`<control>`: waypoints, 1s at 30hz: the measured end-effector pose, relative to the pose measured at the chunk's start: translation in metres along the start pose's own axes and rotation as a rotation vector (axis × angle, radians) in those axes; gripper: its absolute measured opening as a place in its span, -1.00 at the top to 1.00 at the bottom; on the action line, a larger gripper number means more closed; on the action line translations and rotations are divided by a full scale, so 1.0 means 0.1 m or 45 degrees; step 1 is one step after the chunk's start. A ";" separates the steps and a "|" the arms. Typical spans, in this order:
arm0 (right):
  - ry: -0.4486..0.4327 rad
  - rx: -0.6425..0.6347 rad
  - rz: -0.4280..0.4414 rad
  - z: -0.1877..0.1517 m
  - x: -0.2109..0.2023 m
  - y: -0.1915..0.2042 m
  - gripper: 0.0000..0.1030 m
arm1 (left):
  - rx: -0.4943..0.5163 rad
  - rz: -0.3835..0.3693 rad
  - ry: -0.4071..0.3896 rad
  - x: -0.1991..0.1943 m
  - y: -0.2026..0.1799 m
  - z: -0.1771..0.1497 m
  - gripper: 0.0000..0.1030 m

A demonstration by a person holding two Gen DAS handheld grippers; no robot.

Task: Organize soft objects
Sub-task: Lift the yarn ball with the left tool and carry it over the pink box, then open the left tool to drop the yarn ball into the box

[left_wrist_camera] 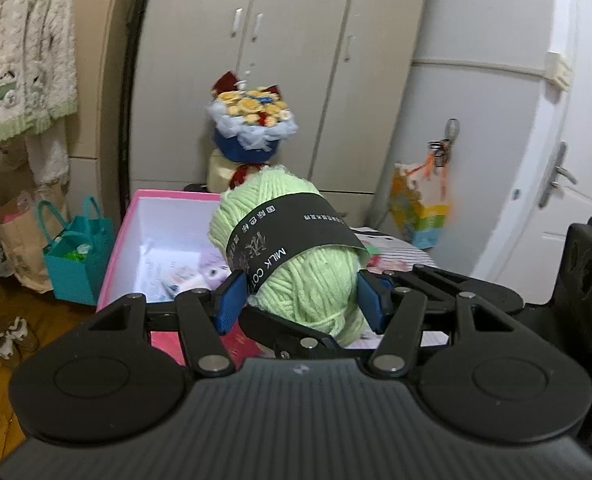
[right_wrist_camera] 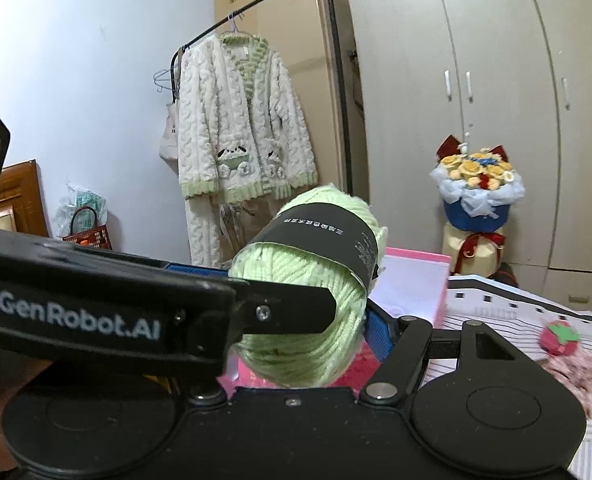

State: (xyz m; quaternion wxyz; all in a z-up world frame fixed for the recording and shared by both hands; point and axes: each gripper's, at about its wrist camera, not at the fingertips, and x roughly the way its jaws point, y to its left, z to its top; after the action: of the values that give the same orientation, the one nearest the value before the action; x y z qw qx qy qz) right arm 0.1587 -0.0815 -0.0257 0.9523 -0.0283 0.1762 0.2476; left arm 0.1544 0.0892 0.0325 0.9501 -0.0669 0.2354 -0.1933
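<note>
A light green yarn ball [left_wrist_camera: 296, 248] with a black paper band sits between the blue pads of my left gripper [left_wrist_camera: 301, 298], which is shut on it above the near edge of a pink box [left_wrist_camera: 116, 248]. The same yarn ball [right_wrist_camera: 312, 292] fills the right wrist view, and the left gripper's black body [right_wrist_camera: 136, 312] crosses in front of it. My right gripper [right_wrist_camera: 308, 312] also closes around the yarn; only its right blue pad [right_wrist_camera: 378, 332] shows. A red strawberry plush [right_wrist_camera: 558, 336] and a pink fluffy item [right_wrist_camera: 576, 376] lie on a striped cloth [right_wrist_camera: 496, 312].
The pink box holds papers and a pale plush [left_wrist_camera: 204, 268]. A flower bouquet [left_wrist_camera: 252, 120] stands before beige wardrobes. A teal bag [left_wrist_camera: 76, 256] and paper bag sit on the floor at left. A fluffy white robe [right_wrist_camera: 236, 128] hangs on a rack. A white door [left_wrist_camera: 536, 140] is at right.
</note>
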 end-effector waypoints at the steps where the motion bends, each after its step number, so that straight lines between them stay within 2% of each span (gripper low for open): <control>1: 0.008 0.006 0.004 0.02 0.08 -0.02 -0.43 | -0.006 0.015 0.003 0.06 0.05 0.03 -0.11; 5: 0.079 0.043 0.021 0.14 0.47 -0.12 -0.43 | -0.020 0.059 0.028 0.35 0.26 0.16 -0.12; 10: 0.183 0.082 0.049 0.25 0.82 -0.29 -0.43 | -0.112 0.012 0.100 0.66 0.60 0.29 -0.12; 16: 0.358 0.151 0.062 0.20 1.14 -0.34 -0.43 | -0.226 -0.027 0.190 0.88 0.91 0.20 -0.12; 21: 0.400 0.103 0.040 0.16 1.24 -0.28 -0.42 | -0.255 -0.037 0.205 0.94 1.02 0.11 -0.12; 30: 0.457 0.013 -0.011 0.17 1.33 -0.15 -0.48 | -0.225 0.007 0.200 0.91 1.04 0.09 -0.16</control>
State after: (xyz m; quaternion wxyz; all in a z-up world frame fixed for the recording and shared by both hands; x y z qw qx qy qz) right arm 0.2799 -0.0312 -0.0572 0.9068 -0.0679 0.3444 0.2336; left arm 0.2680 0.1485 -0.0209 0.9197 -0.1346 0.3254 -0.1737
